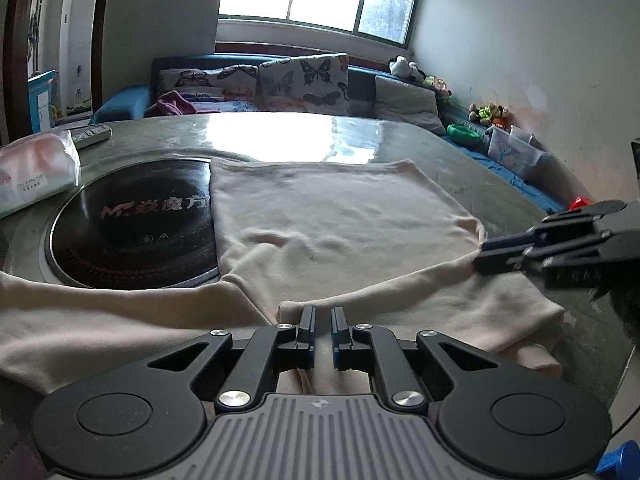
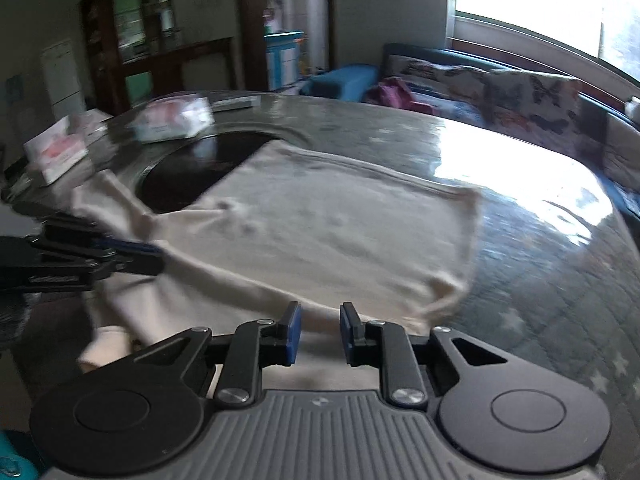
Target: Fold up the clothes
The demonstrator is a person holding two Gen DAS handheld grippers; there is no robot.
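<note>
Soft cream garment [image 1: 344, 208] on glossy round table [image 1: 400, 140] — left gripper [image 1: 323, 316] pinches its fold, right gripper [image 2: 319, 314] gapes.

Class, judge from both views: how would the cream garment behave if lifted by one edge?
The garment would probably flop and drape: it already wrinkles and sags. It looks light and thin. On the glossy table it may slide when pulled.

Black hand-held gripper [image 1: 323, 316], blue pads [image 2: 293, 332]
</note>
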